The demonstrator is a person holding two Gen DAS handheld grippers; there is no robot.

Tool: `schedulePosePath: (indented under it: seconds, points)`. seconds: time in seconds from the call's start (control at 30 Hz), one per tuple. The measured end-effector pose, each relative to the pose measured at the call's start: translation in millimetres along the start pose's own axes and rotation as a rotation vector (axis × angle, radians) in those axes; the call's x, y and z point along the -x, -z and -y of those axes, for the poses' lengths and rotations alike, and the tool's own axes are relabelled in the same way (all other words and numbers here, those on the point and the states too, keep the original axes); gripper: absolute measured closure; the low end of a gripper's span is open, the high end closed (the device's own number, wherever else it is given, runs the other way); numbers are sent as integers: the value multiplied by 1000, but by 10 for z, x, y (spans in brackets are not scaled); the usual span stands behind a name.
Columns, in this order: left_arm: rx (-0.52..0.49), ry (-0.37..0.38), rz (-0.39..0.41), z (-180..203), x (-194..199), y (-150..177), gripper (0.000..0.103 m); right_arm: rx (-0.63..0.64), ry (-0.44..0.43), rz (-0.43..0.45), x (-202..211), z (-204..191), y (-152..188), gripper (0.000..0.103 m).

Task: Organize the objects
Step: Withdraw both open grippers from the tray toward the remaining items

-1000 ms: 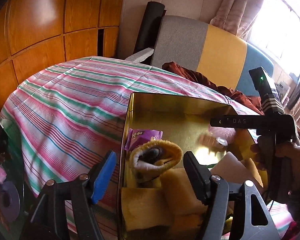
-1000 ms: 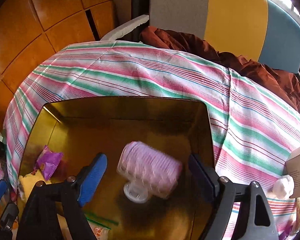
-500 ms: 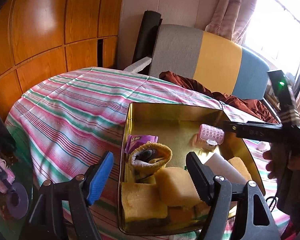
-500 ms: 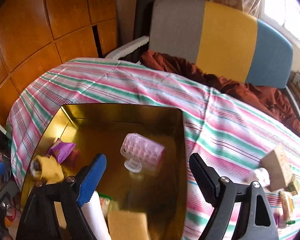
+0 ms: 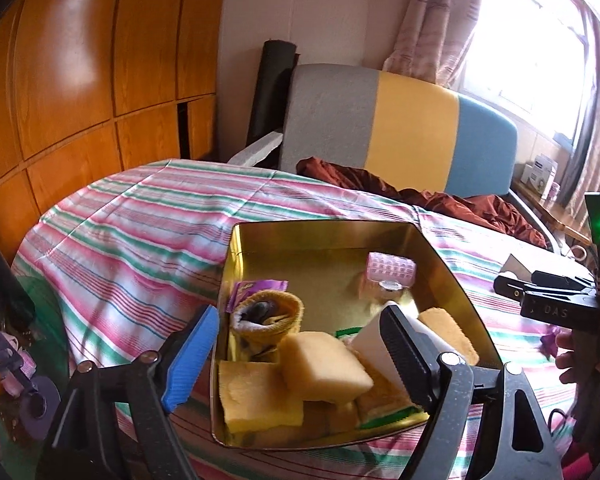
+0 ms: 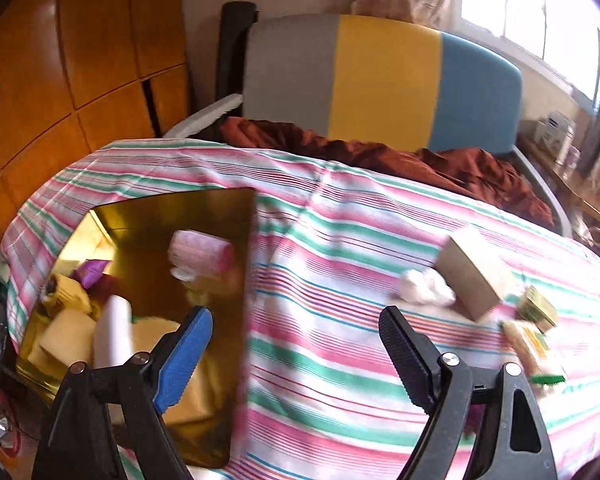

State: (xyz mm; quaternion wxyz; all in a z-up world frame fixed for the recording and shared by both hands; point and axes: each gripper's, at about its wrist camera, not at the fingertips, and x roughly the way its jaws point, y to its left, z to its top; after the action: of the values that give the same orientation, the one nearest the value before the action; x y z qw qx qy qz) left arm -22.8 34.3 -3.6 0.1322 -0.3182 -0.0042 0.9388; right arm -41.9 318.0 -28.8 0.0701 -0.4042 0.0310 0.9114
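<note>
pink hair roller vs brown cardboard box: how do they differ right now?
Place: the pink hair roller lies inside the gold tin; the brown cardboard box sits out on the striped cloth.
Shape: the roller is a ribbed cylinder; the box is flat-sided with corners.
Colour: the roller is pale pink; the box is plain brown.
Neighbours: the roller has bare tin floor around it; the box has a white wad close beside it.
Shared: neither is in a tool.
</note>
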Motion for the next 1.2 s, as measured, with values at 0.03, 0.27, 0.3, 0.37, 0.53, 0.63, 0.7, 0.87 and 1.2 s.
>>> schedulePosePath:
  seconds: [0.03,0.27,0.3,0.37,0.53,0.63,0.7,0.87,1.2]
  points:
    - [-7,5,2,31,13,2,17,-9,8,-2,12,66,23,16]
    - [-63,44,5,271,65,-10,16,-59,76,-9,105,554,172,16]
    - [-73,53,5,308,72,-14,15,-74,87,-9,128,649,189,16]
    - [-88,75,3,368,76,-28,13,-105,126,-5,184,886,210,16]
    - [-129,118,-2,577,63,-45,9,-207,241,12,356,1569,264,16]
    - [-161,147,-15,746,34,-42,9,-308,315,21,428,2027,356,16]
    - [-181,161,-26,849,4,-42,9,-382,361,23,446,2296,444,16]
    - [-238,226,-47,1201,-45,-76,9,-682,387,18,492,2899,742,16]
    - [-402,400,-154,2229,-322,102,7,-808,306,-123,302,3081,955,16]
